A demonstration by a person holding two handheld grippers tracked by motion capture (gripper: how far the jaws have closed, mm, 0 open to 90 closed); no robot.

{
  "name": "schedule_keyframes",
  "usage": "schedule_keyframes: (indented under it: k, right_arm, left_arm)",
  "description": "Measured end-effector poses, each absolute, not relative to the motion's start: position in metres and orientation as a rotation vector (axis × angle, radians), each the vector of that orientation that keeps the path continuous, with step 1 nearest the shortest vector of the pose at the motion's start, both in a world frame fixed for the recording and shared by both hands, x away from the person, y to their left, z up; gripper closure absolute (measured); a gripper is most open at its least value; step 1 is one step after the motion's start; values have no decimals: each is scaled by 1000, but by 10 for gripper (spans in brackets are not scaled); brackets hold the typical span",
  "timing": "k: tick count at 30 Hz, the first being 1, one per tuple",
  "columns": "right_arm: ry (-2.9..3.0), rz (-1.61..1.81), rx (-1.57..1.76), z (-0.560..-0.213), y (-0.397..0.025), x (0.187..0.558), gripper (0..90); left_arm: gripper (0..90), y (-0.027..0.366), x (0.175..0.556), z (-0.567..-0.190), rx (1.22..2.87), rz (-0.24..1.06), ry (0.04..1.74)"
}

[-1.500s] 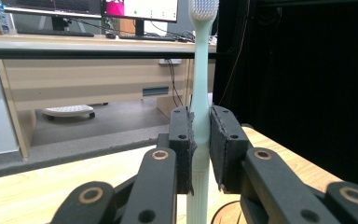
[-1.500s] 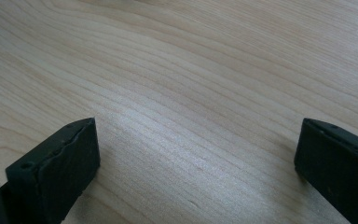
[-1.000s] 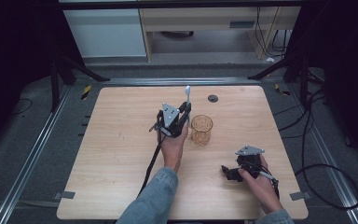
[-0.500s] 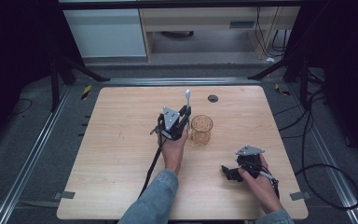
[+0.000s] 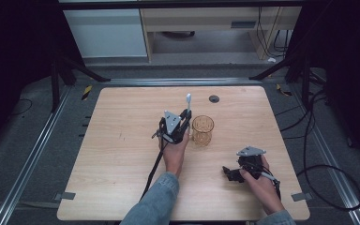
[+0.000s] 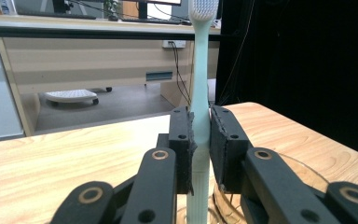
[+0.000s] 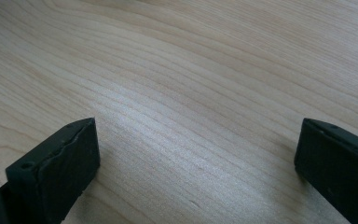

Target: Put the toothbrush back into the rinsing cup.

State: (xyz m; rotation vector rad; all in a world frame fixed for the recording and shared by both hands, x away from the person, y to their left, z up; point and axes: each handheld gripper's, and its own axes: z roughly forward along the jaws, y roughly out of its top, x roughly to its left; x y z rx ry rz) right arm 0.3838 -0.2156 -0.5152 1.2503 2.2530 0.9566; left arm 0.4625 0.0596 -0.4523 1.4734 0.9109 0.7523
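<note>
The left gripper (image 5: 185,118) clamps an upright toothbrush (image 6: 199,79) just beside the glass cup (image 5: 202,131), seemingly carrying it over, so next comes centring and lowering (the right gripper (image 5: 229,172) idles open, near the table (image 5: 112,154)).

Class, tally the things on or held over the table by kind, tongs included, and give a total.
Toothbrush: 1
Glass cup: 1
Tongs, left and right: 2
Total: 4

The left claw (image 5: 186,117) has carried the toothbrush (image 5: 188,104) slightly nearer the cup (image 5: 202,131).
</note>
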Motion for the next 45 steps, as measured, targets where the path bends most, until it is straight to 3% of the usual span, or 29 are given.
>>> schedule_keyframes:
  k: [45]
  right_arm:
    - [2255, 957, 1251, -515, -216, 384, 4]
  left_arm:
    - [781, 62, 449, -470, 1548, 771, 912]
